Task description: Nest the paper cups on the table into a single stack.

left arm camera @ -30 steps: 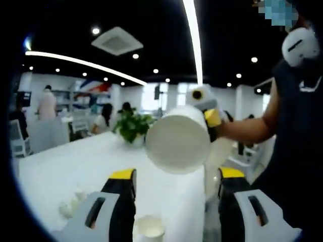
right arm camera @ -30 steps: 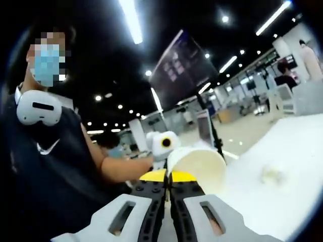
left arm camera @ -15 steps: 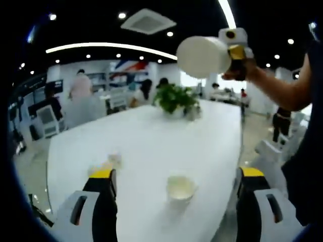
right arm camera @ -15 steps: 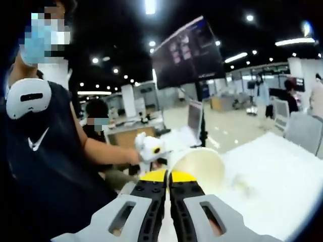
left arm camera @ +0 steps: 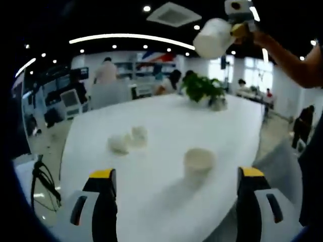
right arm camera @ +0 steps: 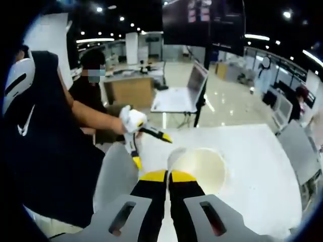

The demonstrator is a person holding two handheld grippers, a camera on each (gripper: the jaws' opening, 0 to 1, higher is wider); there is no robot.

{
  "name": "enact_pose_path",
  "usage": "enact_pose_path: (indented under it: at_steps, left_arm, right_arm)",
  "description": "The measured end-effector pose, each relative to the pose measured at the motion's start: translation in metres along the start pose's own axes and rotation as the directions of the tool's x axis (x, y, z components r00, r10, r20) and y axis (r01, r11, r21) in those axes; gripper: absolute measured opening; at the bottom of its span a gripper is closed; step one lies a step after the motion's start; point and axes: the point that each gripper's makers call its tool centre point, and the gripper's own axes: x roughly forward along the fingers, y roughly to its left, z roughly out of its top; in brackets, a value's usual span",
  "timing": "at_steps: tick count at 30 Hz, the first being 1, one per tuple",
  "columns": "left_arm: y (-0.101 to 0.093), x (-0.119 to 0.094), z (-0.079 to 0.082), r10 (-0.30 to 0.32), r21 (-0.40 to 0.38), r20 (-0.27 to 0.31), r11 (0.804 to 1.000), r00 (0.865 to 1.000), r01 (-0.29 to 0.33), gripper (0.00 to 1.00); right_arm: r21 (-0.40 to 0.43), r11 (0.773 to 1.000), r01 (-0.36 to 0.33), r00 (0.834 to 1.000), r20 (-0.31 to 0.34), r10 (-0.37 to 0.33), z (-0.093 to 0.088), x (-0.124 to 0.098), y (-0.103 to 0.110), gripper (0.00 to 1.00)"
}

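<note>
A white paper cup (left arm camera: 199,161) stands upright on the white table (left arm camera: 161,116), just ahead between the jaws of my left gripper (left arm camera: 176,173), which is wide open and holds nothing. Two more small white cups (left arm camera: 127,140) sit close together farther left on the table. At the top right, my right gripper (left arm camera: 234,30) holds another paper cup (left arm camera: 214,38) high in the air. In the right gripper view, my right gripper (right arm camera: 168,176) is shut on the rim of that cup (right arm camera: 202,169), whose mouth faces the camera. My left gripper (right arm camera: 150,150) hangs open over the table's near edge.
A potted green plant (left arm camera: 202,86) stands at the table's far end. Chairs and people stand beyond the table. A laptop (right arm camera: 179,93) on a stand and a seated person (right arm camera: 93,68) are behind the table (right arm camera: 252,151). The person holding the grippers stands at the table's edge.
The right gripper with its cup has drawn farther up and away from the left gripper. Both views have tilted down toward the table. The left gripper has stayed open and empty.
</note>
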Motion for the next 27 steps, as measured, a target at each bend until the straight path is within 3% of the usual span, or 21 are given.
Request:
enact_pose_path:
  at_steps: [5,10,13,17,22,27]
  left_arm:
    - [0.000,-0.005,-0.014,0.009,-0.006,0.002,1.000,1.000,-0.009,0.99]
    - [-0.002,-0.006,-0.024,-0.007,0.037,-0.025,0.999,1.000,0.008,0.99]
    - [0.002,-0.008,-0.025,0.000,0.029,-0.027,1.000,1.000,0.001,0.99]
    - [0.008,-0.012,-0.021,0.009,0.024,-0.015,1.000,1.000,-0.009,0.99]
    - [0.009,-0.013,-0.022,0.006,0.029,-0.016,1.000,1.000,-0.006,0.99]
    - [0.010,-0.015,-0.021,0.011,0.034,-0.011,0.999,1.000,-0.011,0.99]
  right_arm:
    - [-0.034,0.999,-0.022,0.995,-0.103,0.019,0.003,0.005,-0.002,0.00]
    - [-0.084,0.995,-0.053,0.970,-0.240,0.032,-0.001,0.011,-0.001,0.00]
    - [-0.123,0.991,-0.053,0.935,-0.353,0.006,-0.009,0.014,-0.005,0.00]
    - [-0.161,0.984,-0.070,0.892,-0.452,-0.010,-0.014,0.019,-0.006,0.00]
    - [-0.188,0.978,-0.092,0.865,-0.501,-0.015,-0.017,0.030,-0.003,0.00]
    - [-0.195,0.976,-0.095,0.858,-0.513,-0.019,-0.019,0.036,-0.003,0.00]
